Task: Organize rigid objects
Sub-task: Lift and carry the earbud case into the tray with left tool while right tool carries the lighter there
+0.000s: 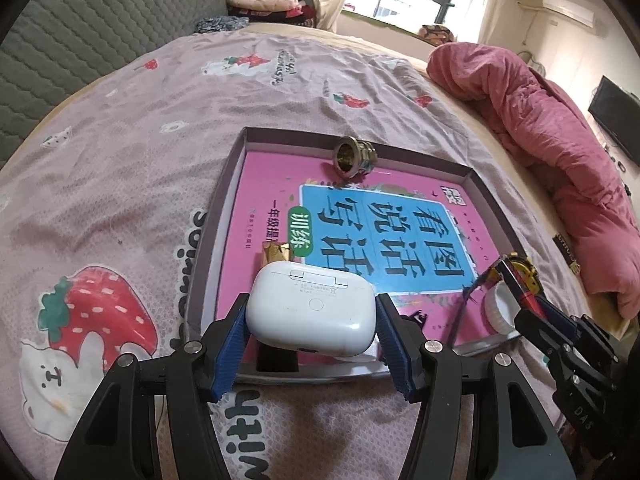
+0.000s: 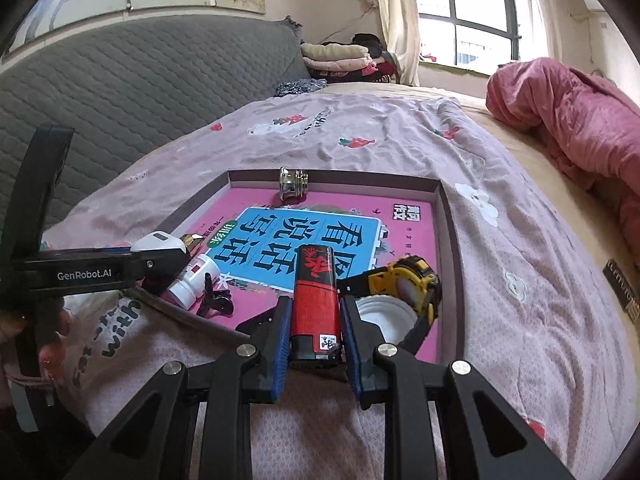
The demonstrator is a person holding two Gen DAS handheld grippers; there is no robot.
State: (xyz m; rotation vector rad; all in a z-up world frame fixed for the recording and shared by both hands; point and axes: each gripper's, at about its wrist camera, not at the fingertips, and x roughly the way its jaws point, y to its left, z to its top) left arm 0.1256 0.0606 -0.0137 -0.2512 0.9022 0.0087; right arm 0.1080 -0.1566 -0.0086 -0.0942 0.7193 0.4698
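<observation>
Left gripper is clamped on a white earbud case, blue pads pressing both short ends, case held level just above the near edge of the shallow tray. Right gripper grips a red-and-black lighter, jaws tight on both long sides, lighter pointing forward along the fingers over the tray's near-right part. We see the tray sitting on a pink strawberry-print bedsheet, with a pink-and-blue workbook lying flat inside it as the floor. Already in the tray: a chrome threaded fitting on its side against the far wall; a yellow-black tape measure near the right wall, touching or overlapping a white round lid just in front of it; a small white bottle lying tilted at the near-left, with a black hair clip just beside it; a gold-wrapped item directly behind the earbud case, what it is we cannot tell. From the right wrist view the left gripper comes in from the left, and fingers of the person's hand wrap its handle. Pink quilt is bunched at the right, well apart from the tray; grey padded headboard behind.
</observation>
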